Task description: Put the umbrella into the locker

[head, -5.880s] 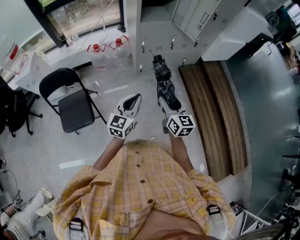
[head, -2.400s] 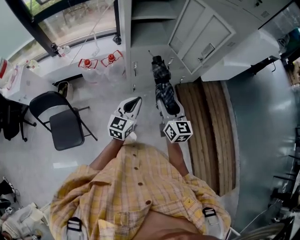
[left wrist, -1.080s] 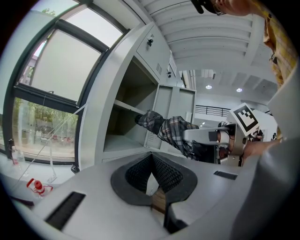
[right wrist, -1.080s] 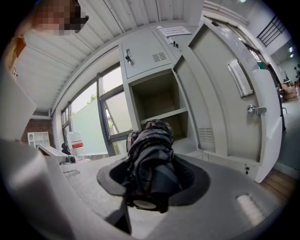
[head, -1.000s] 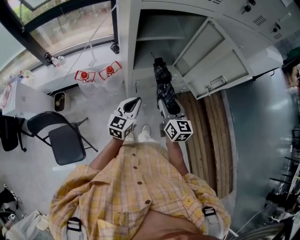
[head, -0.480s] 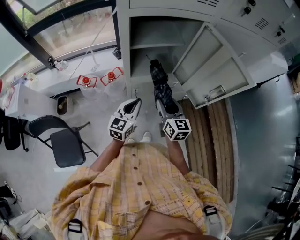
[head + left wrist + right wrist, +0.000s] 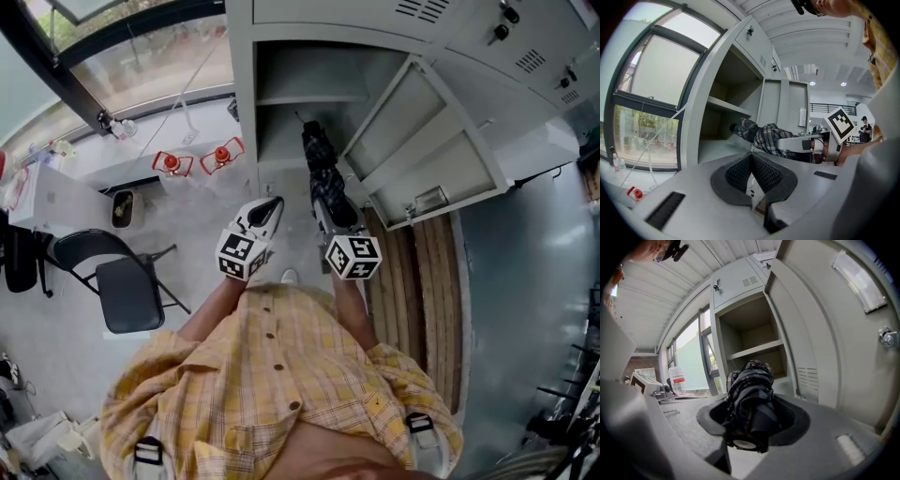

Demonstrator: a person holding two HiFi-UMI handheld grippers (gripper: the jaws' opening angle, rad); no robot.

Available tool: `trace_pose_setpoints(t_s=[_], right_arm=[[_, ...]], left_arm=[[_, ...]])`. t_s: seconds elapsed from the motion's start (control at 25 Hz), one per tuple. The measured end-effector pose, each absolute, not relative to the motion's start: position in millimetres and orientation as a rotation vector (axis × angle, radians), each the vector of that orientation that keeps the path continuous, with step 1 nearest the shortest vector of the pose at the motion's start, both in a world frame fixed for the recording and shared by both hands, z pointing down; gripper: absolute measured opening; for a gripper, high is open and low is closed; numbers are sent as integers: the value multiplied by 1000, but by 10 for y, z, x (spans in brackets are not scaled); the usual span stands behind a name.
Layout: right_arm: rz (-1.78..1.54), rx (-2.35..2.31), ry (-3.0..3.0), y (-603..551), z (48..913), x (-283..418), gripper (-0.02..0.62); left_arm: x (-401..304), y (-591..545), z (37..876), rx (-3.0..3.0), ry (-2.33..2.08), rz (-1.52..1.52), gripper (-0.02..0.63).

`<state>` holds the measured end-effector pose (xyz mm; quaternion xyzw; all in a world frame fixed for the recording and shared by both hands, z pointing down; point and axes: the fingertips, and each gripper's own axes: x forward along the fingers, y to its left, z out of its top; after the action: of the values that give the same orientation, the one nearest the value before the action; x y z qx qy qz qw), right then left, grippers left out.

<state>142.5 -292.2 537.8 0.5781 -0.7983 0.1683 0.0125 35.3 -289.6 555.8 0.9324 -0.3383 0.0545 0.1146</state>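
The right gripper (image 7: 749, 422), clamped on the near end of the folded plaid umbrella (image 7: 324, 176), aims its long axis straight at the open locker (image 7: 246, 112) just ahead, while the left gripper (image 7: 751, 174) hangs alongside, pinched shut and empty.

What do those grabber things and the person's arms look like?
The left gripper and the right gripper are pale grey plastic, each with dark bumpy pads inside its two jaws. Each carries a white cube printed with black square markers. No cables show. The person wears a yellow checked shirt with buttons.
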Motion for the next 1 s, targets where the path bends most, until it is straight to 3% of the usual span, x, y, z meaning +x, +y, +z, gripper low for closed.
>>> trace_pose_setpoints(t_s=[1.0], right_arm=[[392,1646,-2478,-3874,5467,1286,192]], left_arm=[[266,-3069,5639,2723,-1064,235,5]])
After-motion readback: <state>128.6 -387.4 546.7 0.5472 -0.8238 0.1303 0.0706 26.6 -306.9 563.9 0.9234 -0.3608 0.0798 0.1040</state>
